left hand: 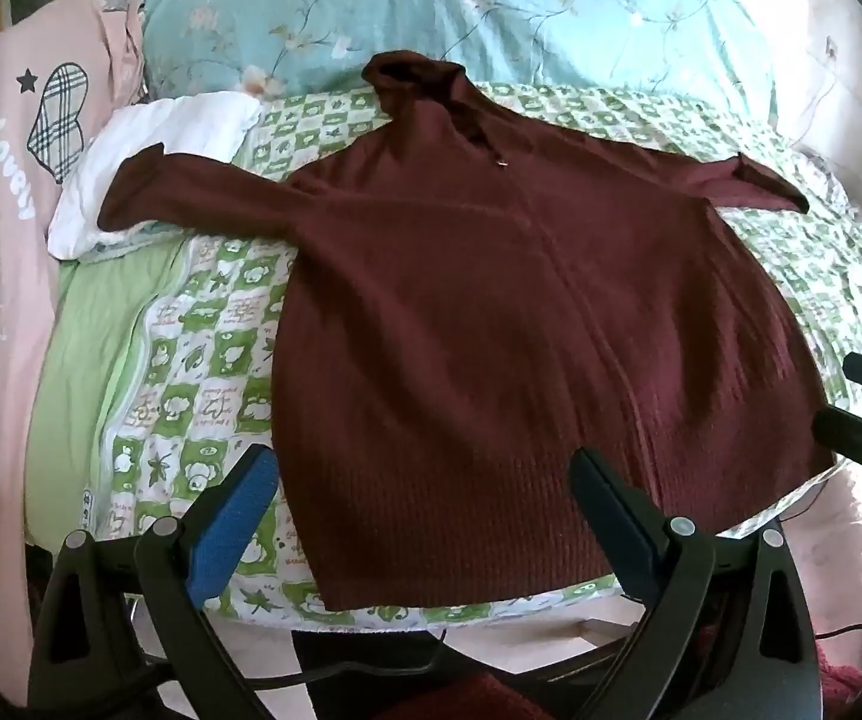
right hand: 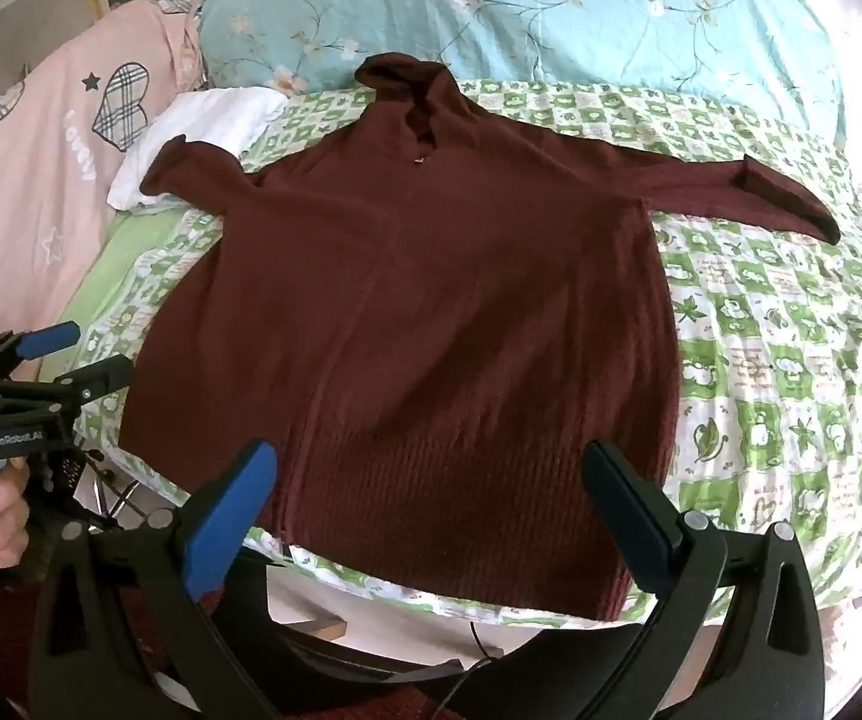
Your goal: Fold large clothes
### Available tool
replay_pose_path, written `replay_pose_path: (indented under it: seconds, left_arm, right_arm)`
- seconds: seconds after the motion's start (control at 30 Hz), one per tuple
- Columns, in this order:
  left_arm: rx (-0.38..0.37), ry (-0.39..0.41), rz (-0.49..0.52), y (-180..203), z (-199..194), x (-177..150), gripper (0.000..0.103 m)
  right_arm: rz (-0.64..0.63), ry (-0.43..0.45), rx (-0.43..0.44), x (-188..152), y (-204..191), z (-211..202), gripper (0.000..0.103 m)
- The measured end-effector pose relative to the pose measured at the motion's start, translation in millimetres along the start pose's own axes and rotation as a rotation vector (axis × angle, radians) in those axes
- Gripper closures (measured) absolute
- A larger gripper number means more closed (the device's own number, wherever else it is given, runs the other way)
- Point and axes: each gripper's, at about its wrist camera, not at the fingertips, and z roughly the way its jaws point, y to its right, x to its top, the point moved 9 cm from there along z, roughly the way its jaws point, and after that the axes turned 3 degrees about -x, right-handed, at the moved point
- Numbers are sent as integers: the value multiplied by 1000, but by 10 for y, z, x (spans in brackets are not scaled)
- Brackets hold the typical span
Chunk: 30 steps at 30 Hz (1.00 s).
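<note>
Maroon ribbed-knit hoodie flat on checked quilt, both tongs spread, empty.

From the bed's foot, our two wrist cameras look close over the same maroon sweater toward the pillows.

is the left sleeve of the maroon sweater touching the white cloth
Touching. In the left wrist view the sweater's sleeve cuff lies directly on the white cloth, overlapping it with no gap.
</note>
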Motion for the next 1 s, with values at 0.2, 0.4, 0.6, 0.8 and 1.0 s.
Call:
replay_pose_path:
  seconds: [0.2,0.4,0.6,0.8,1.0]
  left_arm:
    - [-6,10,2,27,-30,-29,5]
    - [1,-23,7,21,6,-55,5]
    - [-2,-28,10,-3,13,-64,5]
    - [-1,-30,10,-3,13,-58,5]
    - [-2,-39,14,17,43,-51,5]
  right_arm:
    - [1,-8,-8,0,3,-4,2]
    - [1,-1,-3,-3,2,-16,2]
    - [1,-1,-1,-6,-14,14,2]
    - [1,-1,-3,-3,-20,32,2]
    - [1,-1,-2,-1,-25,36,2]
